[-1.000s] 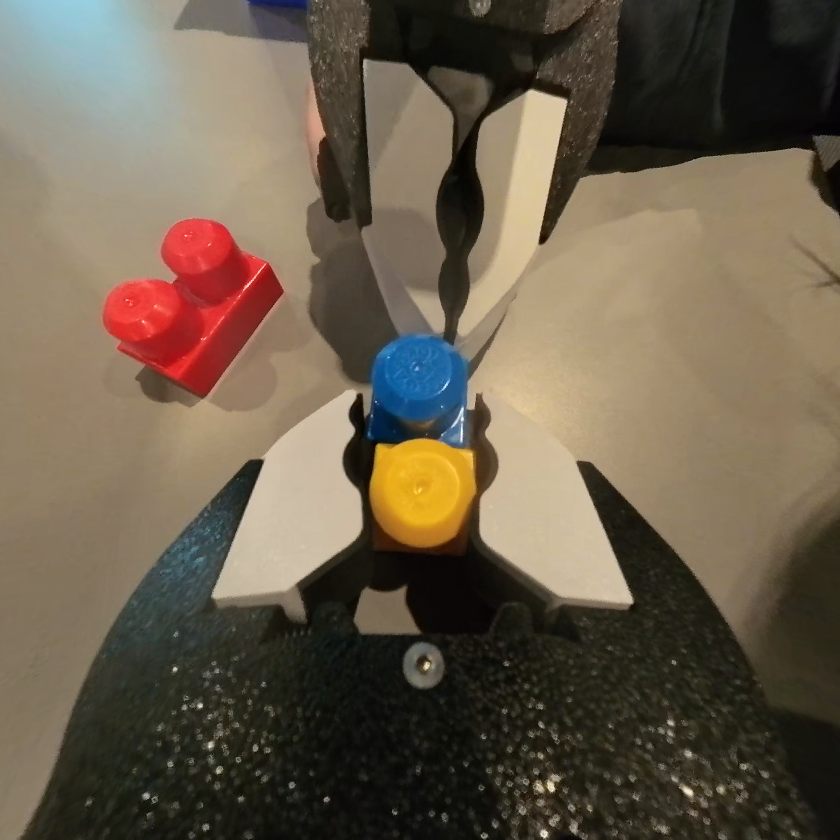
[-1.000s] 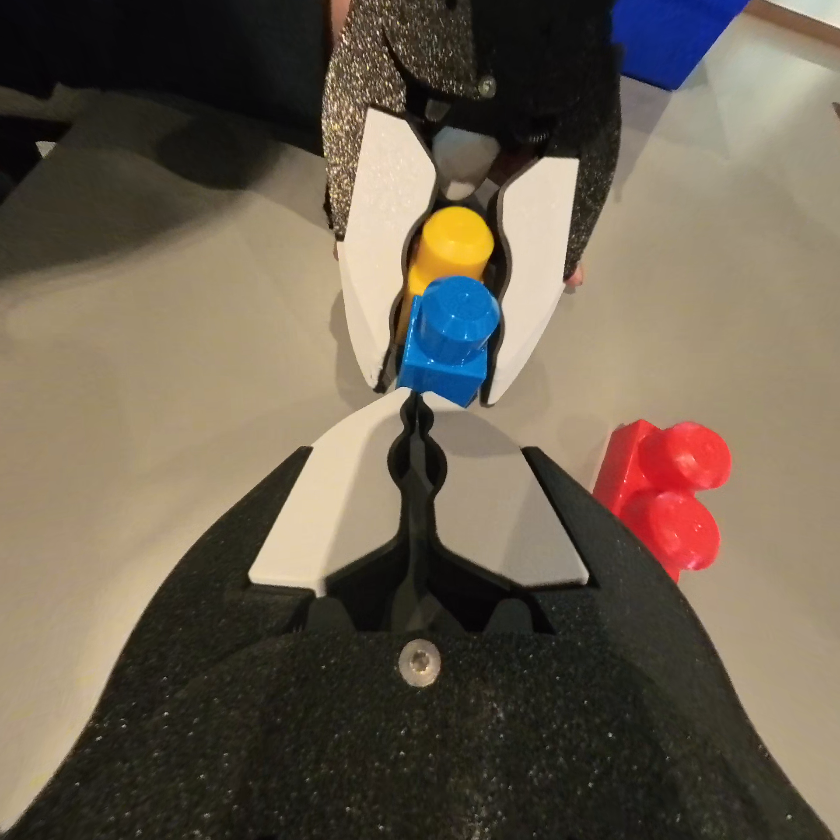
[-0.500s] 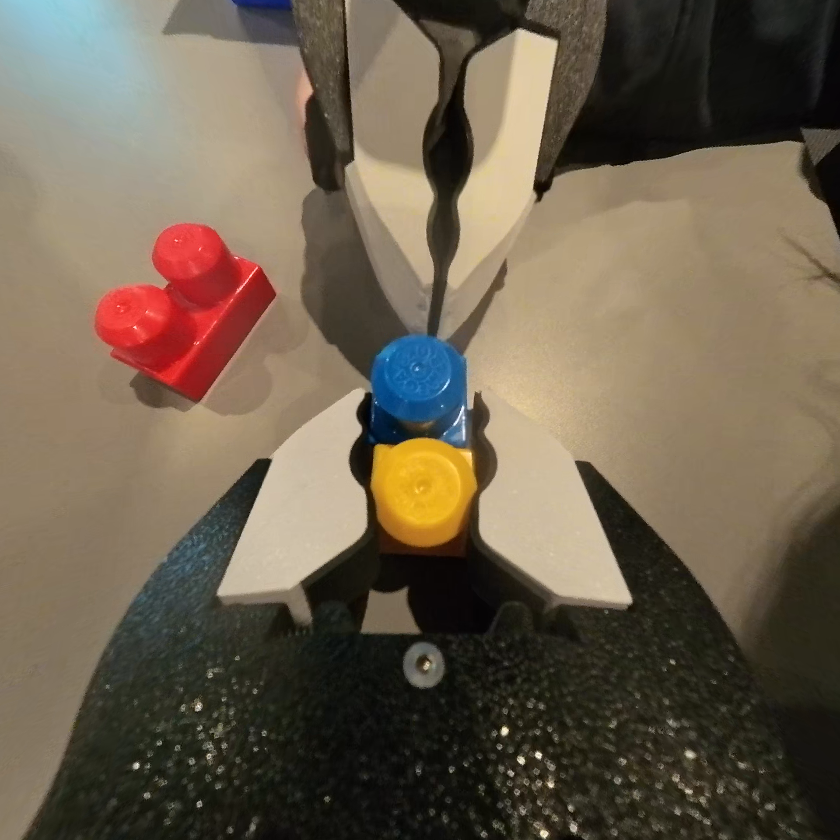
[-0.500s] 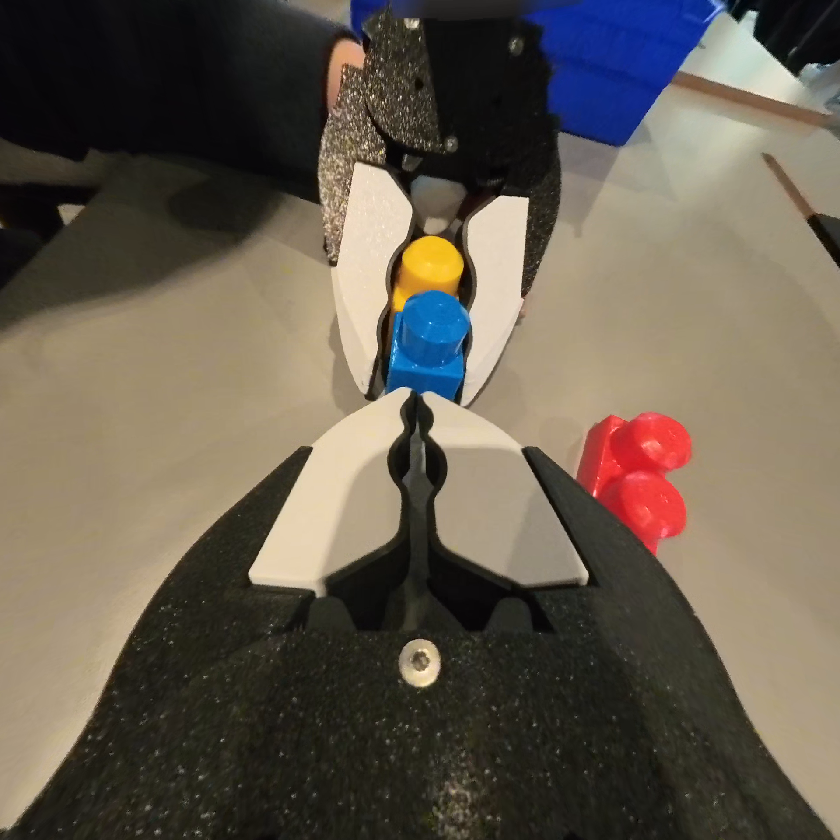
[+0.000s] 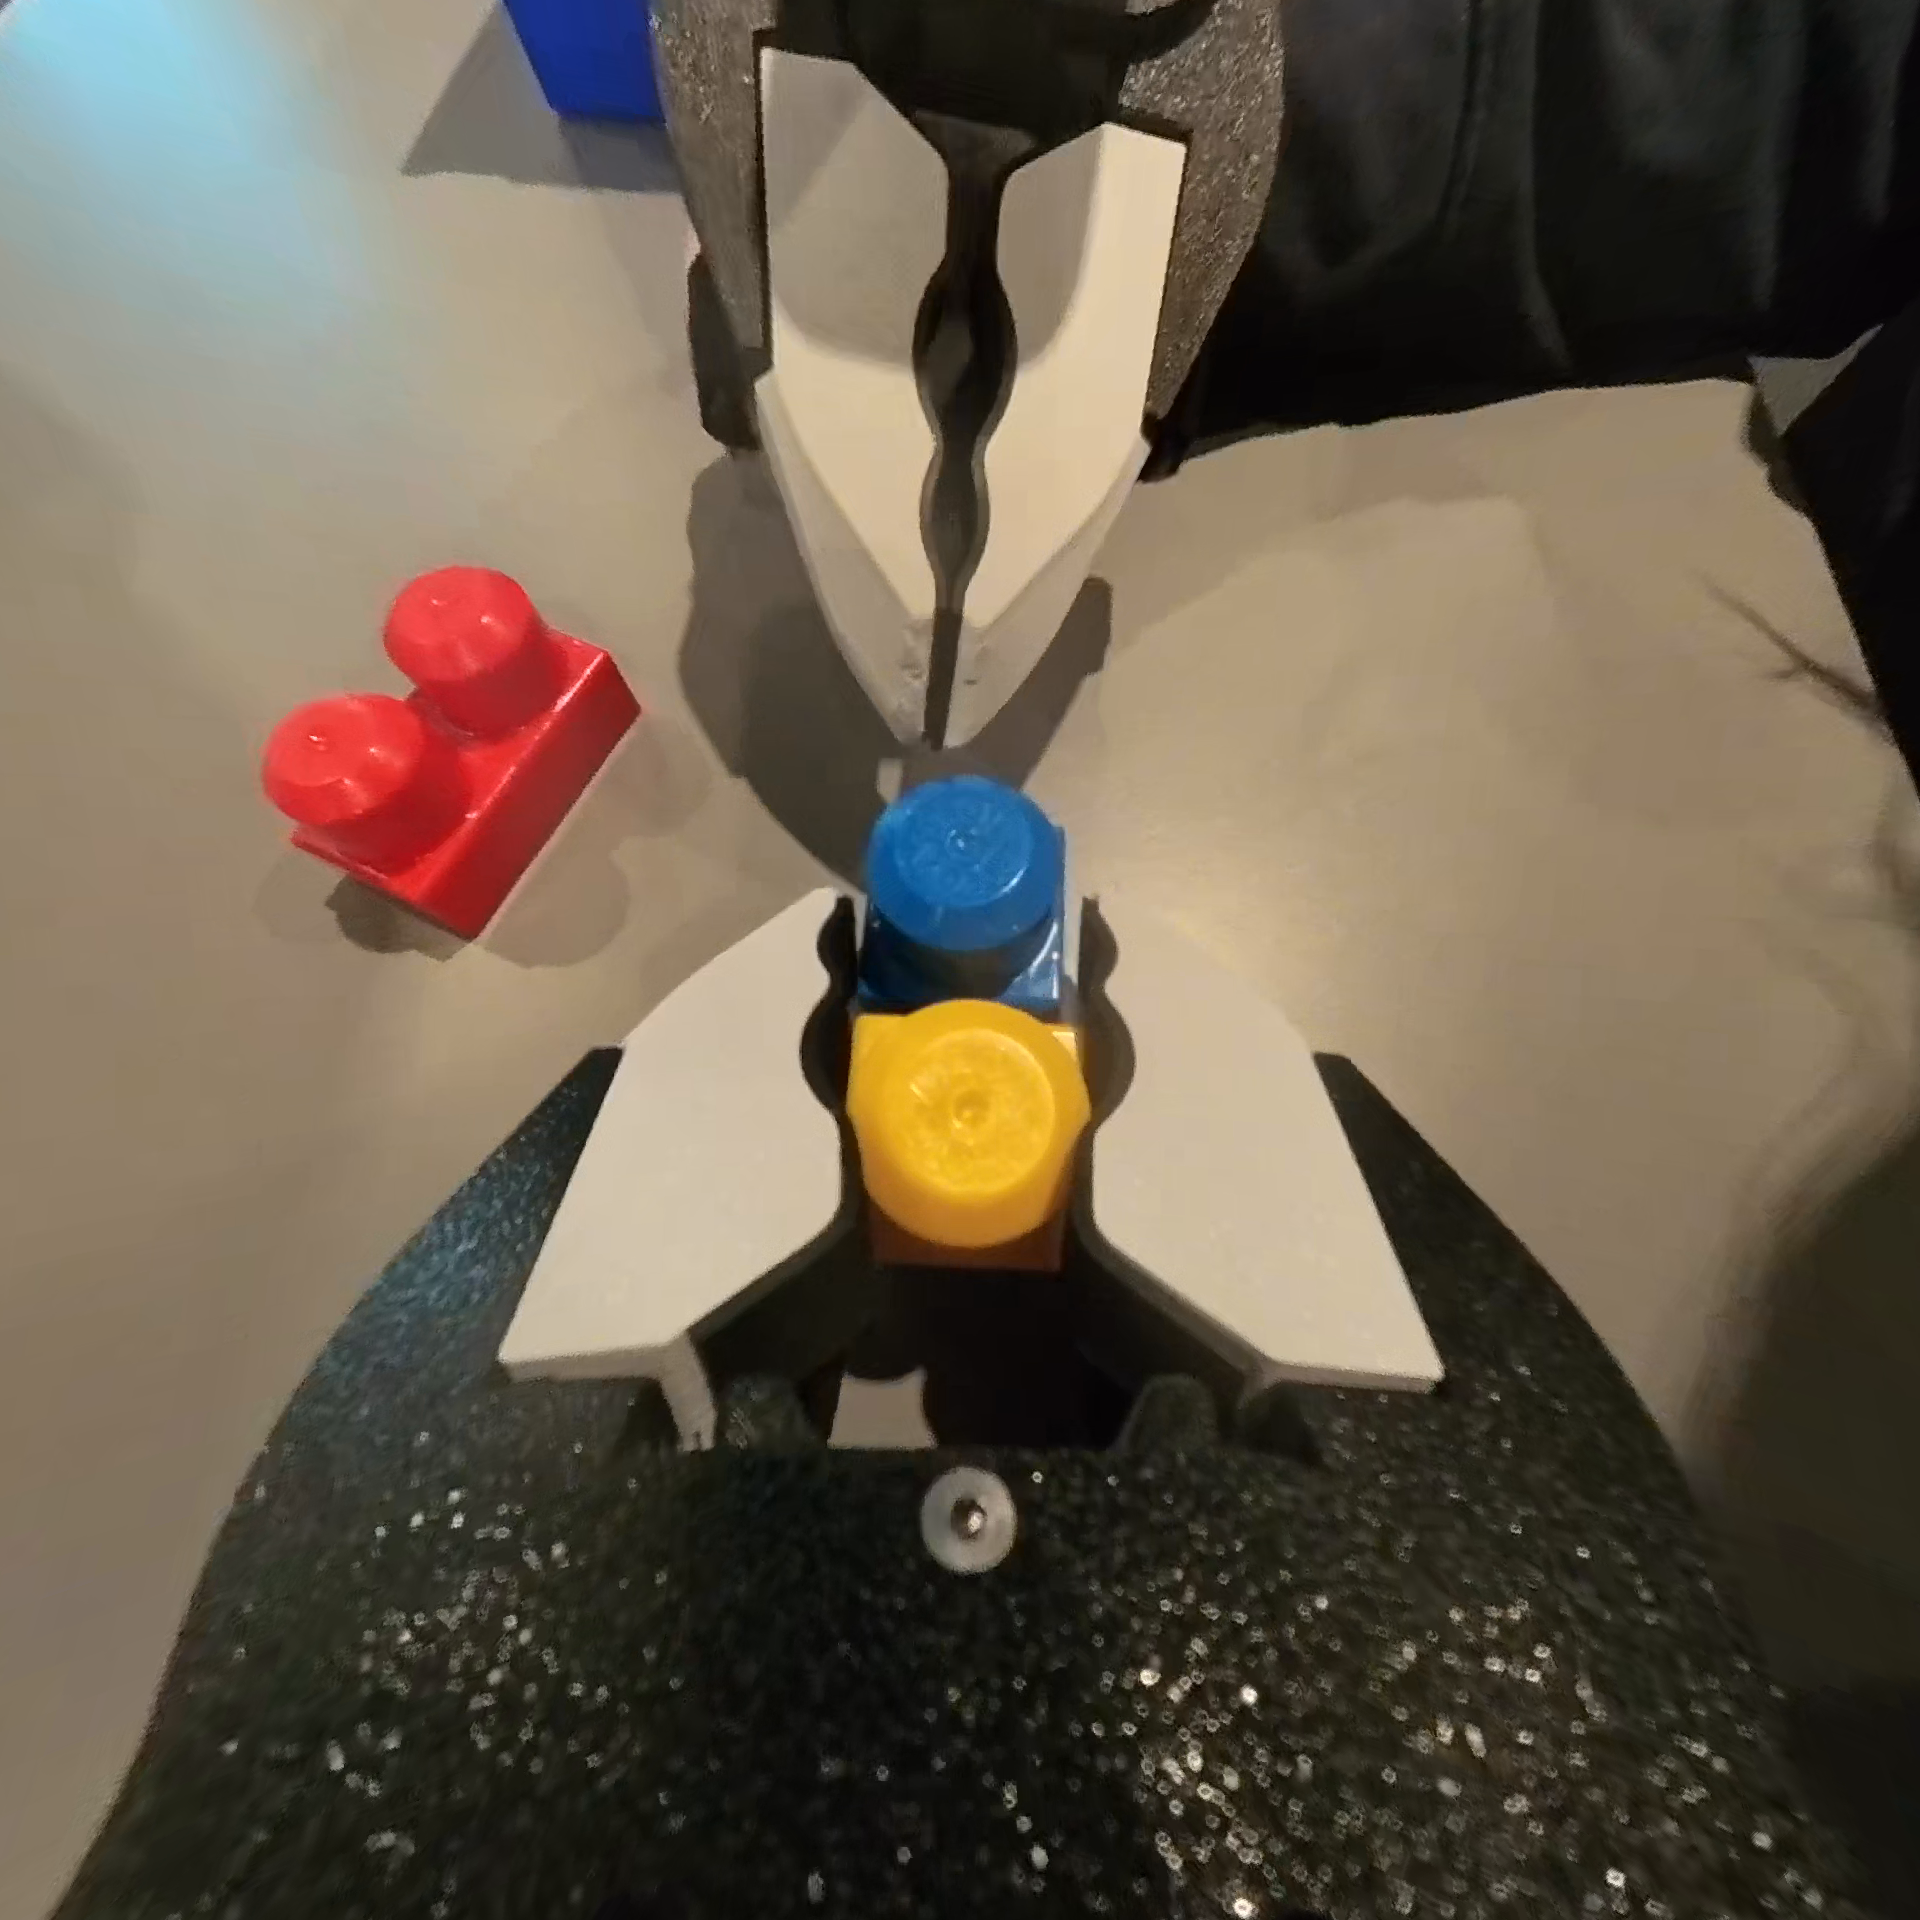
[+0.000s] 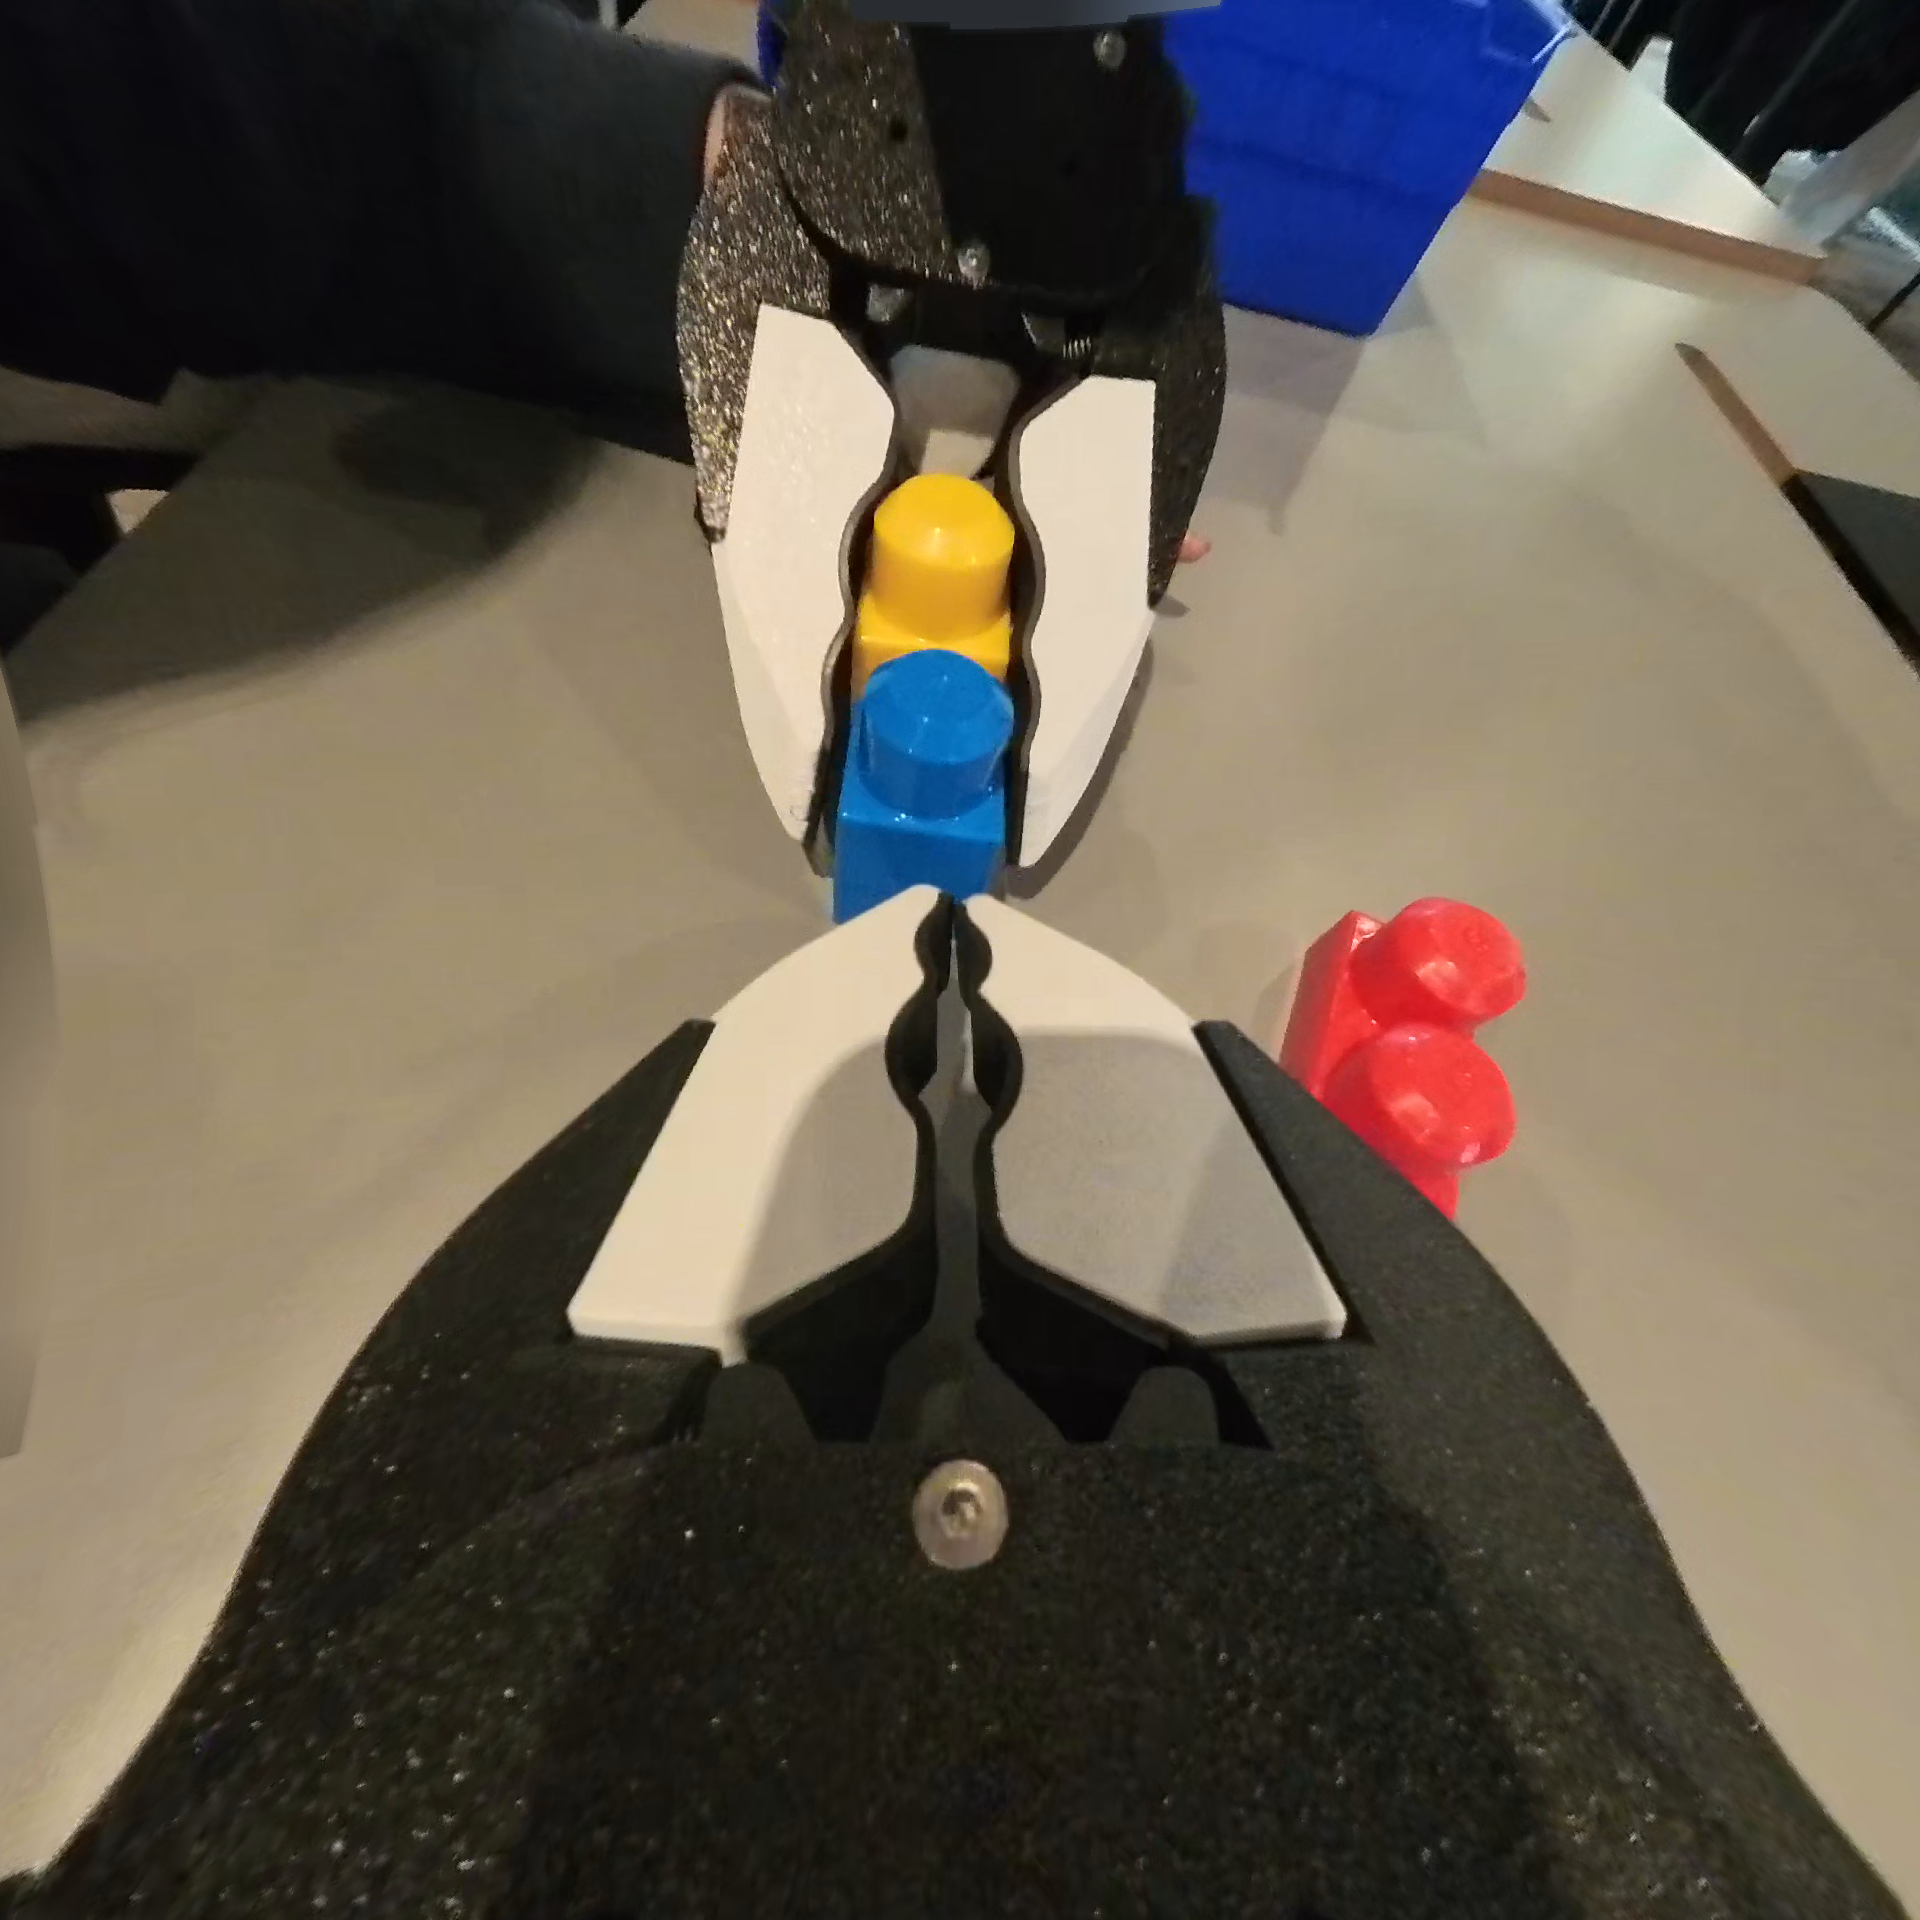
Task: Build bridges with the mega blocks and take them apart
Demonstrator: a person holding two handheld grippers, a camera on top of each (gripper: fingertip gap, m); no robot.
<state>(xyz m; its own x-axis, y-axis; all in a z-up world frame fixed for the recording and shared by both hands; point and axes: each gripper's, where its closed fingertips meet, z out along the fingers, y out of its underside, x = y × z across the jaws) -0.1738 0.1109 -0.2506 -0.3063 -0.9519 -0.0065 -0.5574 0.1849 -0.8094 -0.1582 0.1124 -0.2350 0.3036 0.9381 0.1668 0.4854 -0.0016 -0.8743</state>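
My left gripper (image 5: 961,920) is shut on two single-stud blocks that stand studs up in a row along its fingers: a blue block (image 5: 961,862) at the fingertips and a yellow block (image 5: 961,1122) deeper in. The right wrist view shows its pads (image 6: 790,582) pressed on both the blue block (image 6: 920,810) and the yellow block (image 6: 940,582). My right gripper (image 6: 948,909) is shut and empty, its tips just in front of the blue block. It faces me in the left wrist view (image 5: 935,717). A red two-stud block (image 5: 447,769) lies loose on the grey table (image 5: 1455,831).
The red block (image 6: 1403,1049) sits just right of my right gripper. A blue bin (image 6: 1340,156) stands at the far side of the table. A person's dark sleeve (image 6: 364,208) lies behind the left gripper. Only a small space, under 4 cm, lies between the two pairs of fingers.
My left fingers have closed in a little on the blue and yellow blocks. My right gripper, still shut, has drawn back slightly from the blue block and tilted upward.
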